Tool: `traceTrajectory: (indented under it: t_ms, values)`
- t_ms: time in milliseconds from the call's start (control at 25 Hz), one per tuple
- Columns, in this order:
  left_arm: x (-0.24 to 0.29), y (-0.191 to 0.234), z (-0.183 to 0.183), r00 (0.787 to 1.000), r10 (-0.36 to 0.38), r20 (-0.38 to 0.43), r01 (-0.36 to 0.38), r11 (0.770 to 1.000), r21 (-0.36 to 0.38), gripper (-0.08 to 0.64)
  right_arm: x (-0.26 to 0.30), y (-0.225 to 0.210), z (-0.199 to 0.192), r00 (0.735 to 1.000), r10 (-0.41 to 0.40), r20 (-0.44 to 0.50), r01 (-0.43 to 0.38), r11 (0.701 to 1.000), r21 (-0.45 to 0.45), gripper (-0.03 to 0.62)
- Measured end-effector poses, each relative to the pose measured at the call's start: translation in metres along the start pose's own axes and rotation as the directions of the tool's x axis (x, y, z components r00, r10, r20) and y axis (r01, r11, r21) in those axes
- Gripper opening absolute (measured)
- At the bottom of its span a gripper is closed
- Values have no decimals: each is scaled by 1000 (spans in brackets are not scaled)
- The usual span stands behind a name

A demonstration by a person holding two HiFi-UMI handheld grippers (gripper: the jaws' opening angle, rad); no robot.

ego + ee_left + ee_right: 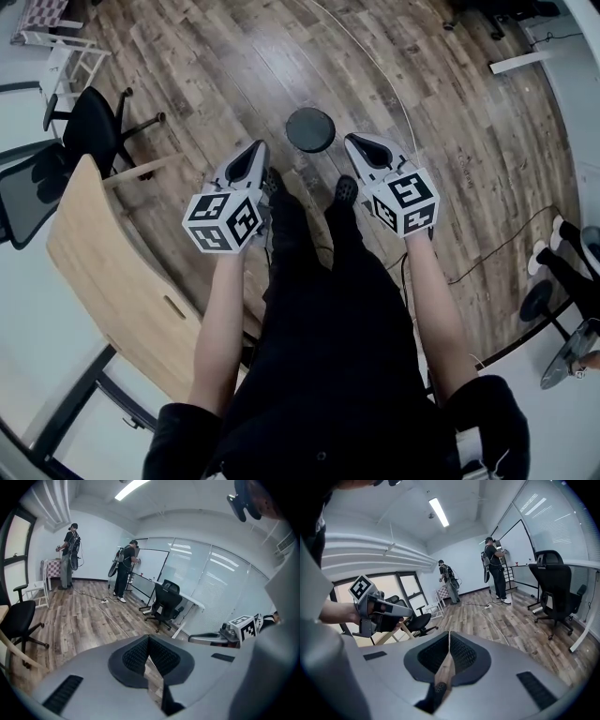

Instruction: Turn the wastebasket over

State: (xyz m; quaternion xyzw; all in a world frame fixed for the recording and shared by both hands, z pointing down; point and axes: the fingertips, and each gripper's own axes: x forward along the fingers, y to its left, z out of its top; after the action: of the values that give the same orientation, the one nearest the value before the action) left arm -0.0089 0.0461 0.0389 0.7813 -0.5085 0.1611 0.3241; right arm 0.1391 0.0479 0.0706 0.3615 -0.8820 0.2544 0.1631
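First, head view, left gripper [260,147]: jaws clenched together and empty, held over the floor just left of the wastebasket, apart from it.
Head view, right gripper [352,142]: jaws likewise pressed closed and empty, just right of the wastebasket, not touching it.
Head view, wastebasket [310,129]: on the floor beyond the person's shoes [346,190], between the two gripper tips. It is a dark round shape seen from straight above; whether its mouth or its base faces up cannot be told.
Head view, floor [441,112]: brown wood planks with grey streaks, and a thin pale cable [375,66] curving across them.
Head view, desk [112,272]: pale wooden top with rounded corners at the near left, with a black chair [89,122] beyond it.
Left gripper view, jaws: smooth grey shells. The black ribbed pads [136,657] meet at the tip with nothing gripped. The right gripper with its marker cube shows at the right.
Left gripper view, room: a black office chair [166,603] by a white table, a whiteboard [152,566], and two people [124,569] standing far off.
Right gripper view, jaws: the same grey shells and ribbed pads, tips together and bare. The left gripper shows at the left.
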Motion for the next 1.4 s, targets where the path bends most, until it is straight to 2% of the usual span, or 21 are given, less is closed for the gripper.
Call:
traceTrajectory:
  t_ms: [240,400,600,840,1040,1200,1400]
  values:
    - [35,32,-20,998,-36,-57,33,998,-46,15,30,-2,-33,996,-44,-72,44,999,8,34]
    - [70,56,-36,992,-64,-106,56,995,-79,15,57,-18,-52,990,-87,-111,90,996,23,34]
    - [104,92,-78,972,-114,-206,104,993,-58,15,95,-22,-91,984,-115,-136,125,990,69,34]
    - [144,122,-131,942,-158,-297,163,987,-10,15,134,-31,-142,988,-95,-123,112,983,142,34]
    - [175,145,-169,927,-178,-330,186,982,-6,15,163,-47,-183,980,-115,-163,136,983,124,34]
    - [200,166,-203,919,-180,-350,192,981,-1,15,184,-54,-216,983,-89,-160,116,979,167,34]
    - [242,193,-240,915,-157,-371,170,985,2,15,218,-77,-259,978,-66,-199,97,984,150,34]
